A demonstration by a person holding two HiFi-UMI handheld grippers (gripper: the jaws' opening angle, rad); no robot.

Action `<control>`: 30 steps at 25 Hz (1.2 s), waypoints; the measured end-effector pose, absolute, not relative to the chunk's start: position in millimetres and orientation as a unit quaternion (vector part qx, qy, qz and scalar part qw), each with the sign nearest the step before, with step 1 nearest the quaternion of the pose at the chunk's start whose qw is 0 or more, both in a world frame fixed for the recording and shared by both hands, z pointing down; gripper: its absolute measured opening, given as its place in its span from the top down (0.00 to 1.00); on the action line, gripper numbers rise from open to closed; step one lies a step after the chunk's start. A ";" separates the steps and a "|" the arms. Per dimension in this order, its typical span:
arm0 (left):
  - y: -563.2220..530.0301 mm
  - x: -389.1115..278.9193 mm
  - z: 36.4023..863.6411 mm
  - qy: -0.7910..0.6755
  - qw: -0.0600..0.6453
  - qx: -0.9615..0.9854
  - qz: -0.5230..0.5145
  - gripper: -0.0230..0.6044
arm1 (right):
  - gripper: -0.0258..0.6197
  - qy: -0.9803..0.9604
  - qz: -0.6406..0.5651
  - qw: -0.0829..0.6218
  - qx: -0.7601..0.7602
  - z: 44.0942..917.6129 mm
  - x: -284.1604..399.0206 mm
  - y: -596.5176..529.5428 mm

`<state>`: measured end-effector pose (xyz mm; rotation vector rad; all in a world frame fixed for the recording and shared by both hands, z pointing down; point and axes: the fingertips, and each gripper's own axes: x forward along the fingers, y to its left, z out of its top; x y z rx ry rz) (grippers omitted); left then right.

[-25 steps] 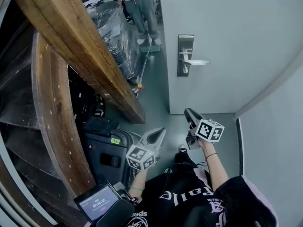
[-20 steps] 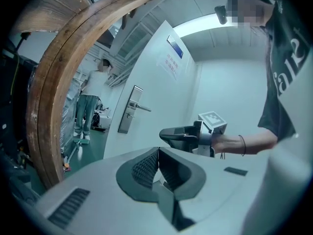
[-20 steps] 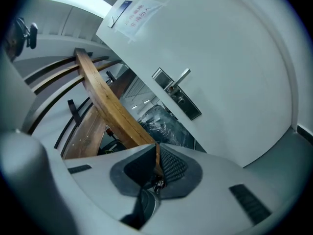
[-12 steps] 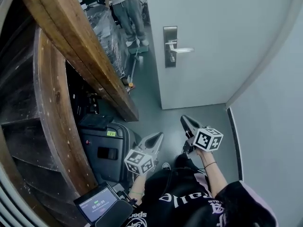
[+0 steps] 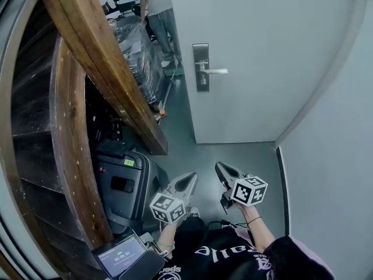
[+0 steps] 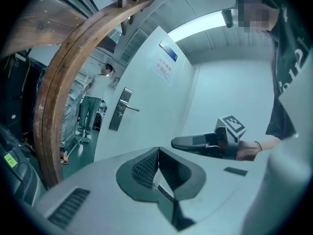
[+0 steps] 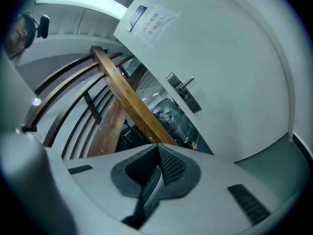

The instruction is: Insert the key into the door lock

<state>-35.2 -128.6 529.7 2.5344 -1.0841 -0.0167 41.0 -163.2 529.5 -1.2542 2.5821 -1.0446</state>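
The white door stands ahead, with a metal lock plate and a lever handle near its left edge. The lock plate also shows far off in the left gripper view and, as the lock plate, in the right gripper view. My left gripper and right gripper are held low, side by side, well short of the door. The jaws of the left gripper are closed together, and so are those of the right gripper. No key shows in any view.
A curved wooden stair beam runs along the left. A black case sits below it, with a lit screen nearer me. Someone stands past the door's edge beside wrapped goods. A grey wall closes the right.
In the head view the door lock has slid left and up, and both grippers sit lower in the frame. Both stay shut.
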 end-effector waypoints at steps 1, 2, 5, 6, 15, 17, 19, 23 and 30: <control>-122.7 -25.5 527.0 -0.394 0.190 0.899 -0.011 0.96 | 0.93 0.848 -0.342 0.037 -0.404 530.3 49.4 -154.4; -115.8 -15.3 524.2 -0.401 0.190 0.896 -0.016 0.96 | 0.93 0.851 -0.341 0.031 -0.397 530.1 58.6 -145.3; -89.1 15.7 521.1 -0.421 0.193 0.886 -0.028 0.96 | 0.93 0.862 -0.335 0.016 -0.380 526.9 87.4 -119.0; -78.3 25.5 522.2 -0.425 0.195 0.883 -0.028 0.96 | 0.93 0.865 -0.331 0.011 -0.376 526.1 96.2 -110.7; 0.0 71.3 531.0 -0.448 0.203 0.871 -0.006 0.96 | 0.93 0.882 -0.329 0.009 -0.338 523.3 127.8 -57.5; 10.5 69.3 529.3 -0.452 0.199 0.869 -0.005 0.96 | 0.93 0.884 -0.329 0.009 -0.332 523.8 125.1 -45.1; 19.0 64.6 525.6 -0.453 0.194 0.870 -0.006 0.96 | 0.93 0.885 -0.328 0.009 -0.330 523.2 119.9 -33.2; 37.8 53.8 516.4 -0.445 0.183 0.876 -0.009 0.96 | 0.93 0.887 -0.321 0.011 -0.330 518.0 105.3 -8.0; 100.3 28.6 515.7 -0.416 0.178 0.892 -0.006 0.96 | 0.93 0.870 -0.342 0.028 -0.353 525.9 74.5 55.8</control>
